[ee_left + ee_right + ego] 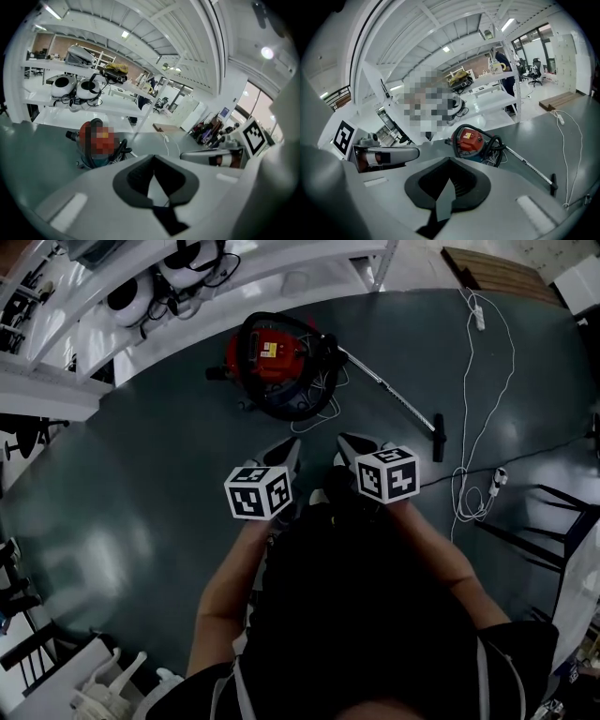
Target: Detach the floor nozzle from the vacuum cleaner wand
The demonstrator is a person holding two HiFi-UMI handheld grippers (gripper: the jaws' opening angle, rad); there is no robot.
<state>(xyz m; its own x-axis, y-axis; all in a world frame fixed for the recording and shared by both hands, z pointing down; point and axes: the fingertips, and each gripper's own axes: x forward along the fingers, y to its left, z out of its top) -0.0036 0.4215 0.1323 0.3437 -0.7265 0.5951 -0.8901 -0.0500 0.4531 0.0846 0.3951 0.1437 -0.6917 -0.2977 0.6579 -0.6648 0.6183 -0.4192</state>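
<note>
A red vacuum cleaner (275, 354) with a coiled black hose stands on the dark floor ahead of me. Its metal wand (389, 390) runs right and toward me, ending in a small black floor nozzle (439, 436) that lies on the floor. My left gripper (291, 452) and right gripper (349, 443) hang side by side in front of my body, short of the vacuum, both shut and holding nothing. The right gripper view shows the vacuum (471, 139), the wand (529, 167) and the nozzle (554, 183) beyond the shut right gripper (450, 187). The left gripper (154, 183) faces the vacuum (96, 143).
White shelving (187, 282) with equipment lines the back left. A white power strip and cord (480, 315) trail down the right, looping near a black cable (525, 460). A wooden pallet (502, 273) lies far right. Black metal frames (553, 531) stand at the right edge.
</note>
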